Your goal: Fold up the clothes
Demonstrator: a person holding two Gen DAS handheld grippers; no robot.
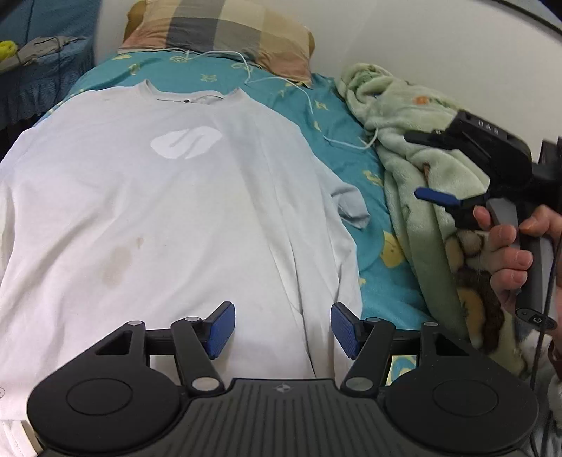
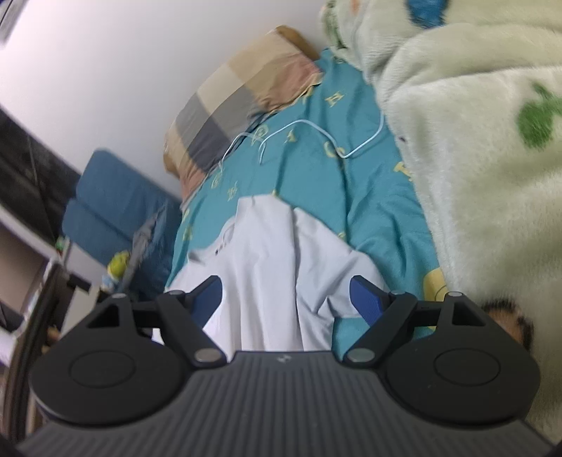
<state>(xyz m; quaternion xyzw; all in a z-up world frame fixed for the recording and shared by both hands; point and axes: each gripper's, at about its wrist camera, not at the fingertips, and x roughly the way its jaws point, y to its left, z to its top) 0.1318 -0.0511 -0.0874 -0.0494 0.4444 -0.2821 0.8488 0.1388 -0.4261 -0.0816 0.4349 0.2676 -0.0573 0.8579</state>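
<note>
Left wrist view: a white T-shirt (image 1: 168, 218) lies flat on the teal sheet (image 1: 351, 154), collar toward the checked pillow (image 1: 224, 31). The left gripper (image 1: 282, 330) hangs over its hem, jaws apart and empty. Right of the shirt lies a green blanket (image 1: 414, 147), where a hand (image 1: 509, 253) holds the right gripper (image 2: 286, 298), also spread wide, above the shirt's sleeve (image 2: 337, 267).

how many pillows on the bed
1. The plaid pillow lies at the head of the bed, beyond the white t-shirt. Others may hide under the green fleece blanket.
</note>
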